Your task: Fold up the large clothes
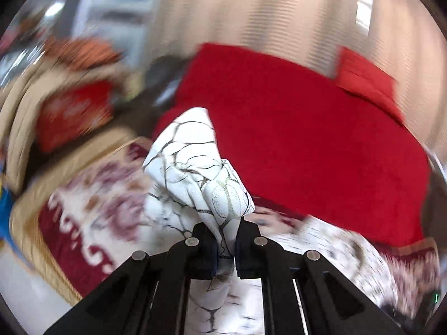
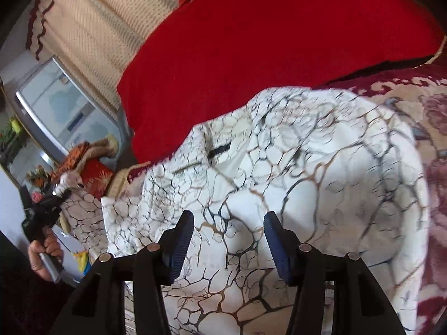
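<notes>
A white garment with a dark and gold crackle print lies spread on a floral carpet. My left gripper is shut on a bunched fold of this garment, which stands up between the black jaws, lifted off the floor. In the right wrist view the left gripper shows far left, held in a person's hand, with cloth trailing from it. My right gripper hovers over the garment's middle with its blue pads apart and nothing pinched between them.
A red cushion or mattress lies behind the garment, against a beige curtain. The floral carpet with dark red border runs to the right. A red patterned cushion and orange items sit at the left.
</notes>
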`<action>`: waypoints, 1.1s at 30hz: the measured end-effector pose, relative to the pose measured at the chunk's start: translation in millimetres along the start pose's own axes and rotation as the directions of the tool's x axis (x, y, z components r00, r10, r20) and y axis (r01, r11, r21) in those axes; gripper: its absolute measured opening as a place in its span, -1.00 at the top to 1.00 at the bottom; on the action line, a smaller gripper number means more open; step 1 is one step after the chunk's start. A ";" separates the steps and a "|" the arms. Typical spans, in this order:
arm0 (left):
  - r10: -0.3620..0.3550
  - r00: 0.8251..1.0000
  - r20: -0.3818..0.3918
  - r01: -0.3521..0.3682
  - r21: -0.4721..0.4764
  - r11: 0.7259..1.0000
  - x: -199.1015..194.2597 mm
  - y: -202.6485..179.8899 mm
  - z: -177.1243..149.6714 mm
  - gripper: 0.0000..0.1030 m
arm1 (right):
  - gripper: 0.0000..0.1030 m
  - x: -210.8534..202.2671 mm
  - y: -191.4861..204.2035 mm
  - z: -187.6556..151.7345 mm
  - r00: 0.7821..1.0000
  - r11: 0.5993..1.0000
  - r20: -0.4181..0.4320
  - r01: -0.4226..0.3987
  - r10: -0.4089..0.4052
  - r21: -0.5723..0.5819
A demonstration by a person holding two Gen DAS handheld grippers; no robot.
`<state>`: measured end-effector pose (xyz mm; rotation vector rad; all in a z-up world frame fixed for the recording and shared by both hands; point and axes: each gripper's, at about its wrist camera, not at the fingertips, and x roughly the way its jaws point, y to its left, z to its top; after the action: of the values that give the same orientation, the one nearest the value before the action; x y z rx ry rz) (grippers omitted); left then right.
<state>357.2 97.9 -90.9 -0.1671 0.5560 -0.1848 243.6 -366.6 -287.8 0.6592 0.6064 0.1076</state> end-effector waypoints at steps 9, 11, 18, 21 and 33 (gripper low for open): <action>-0.346 0.931 -0.117 0.365 0.312 0.877 -48.8 -207.8 -24.8 0.77 | -0.10 -53.5 -28.4 18.4 0.990 0.992 0.141 -0.025 0.008 0.121; -0.387 0.898 -0.211 0.439 0.362 0.823 -52.0 -245.2 -38.3 0.37 | -0.12 -62.5 -38.7 23.1 0.986 0.986 0.163 -0.040 0.014 0.161; -0.433 0.881 -0.190 0.473 0.375 0.798 -56.2 -247.4 -48.1 -0.44 | -0.46 -80.9 -72.0 31.4 0.976 0.939 0.203 -0.140 0.078 0.313; -0.334 0.920 -0.206 0.390 0.380 0.839 -31.3 -229.8 -52.0 -0.44 | -0.46 -80.0 -79.7 32.5 0.977 0.923 0.200 -0.146 0.078 0.355; 0.070 0.893 -0.444 0.088 0.326 0.941 97.6 -133.9 -134.0 -0.44 | -0.46 -59.7 -89.1 35.5 0.989 0.920 0.145 -0.042 -0.016 0.389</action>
<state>349.4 -67.7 -224.8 0.2181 0.9773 -0.3302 206.2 -473.1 -289.9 1.0511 0.4850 -0.0529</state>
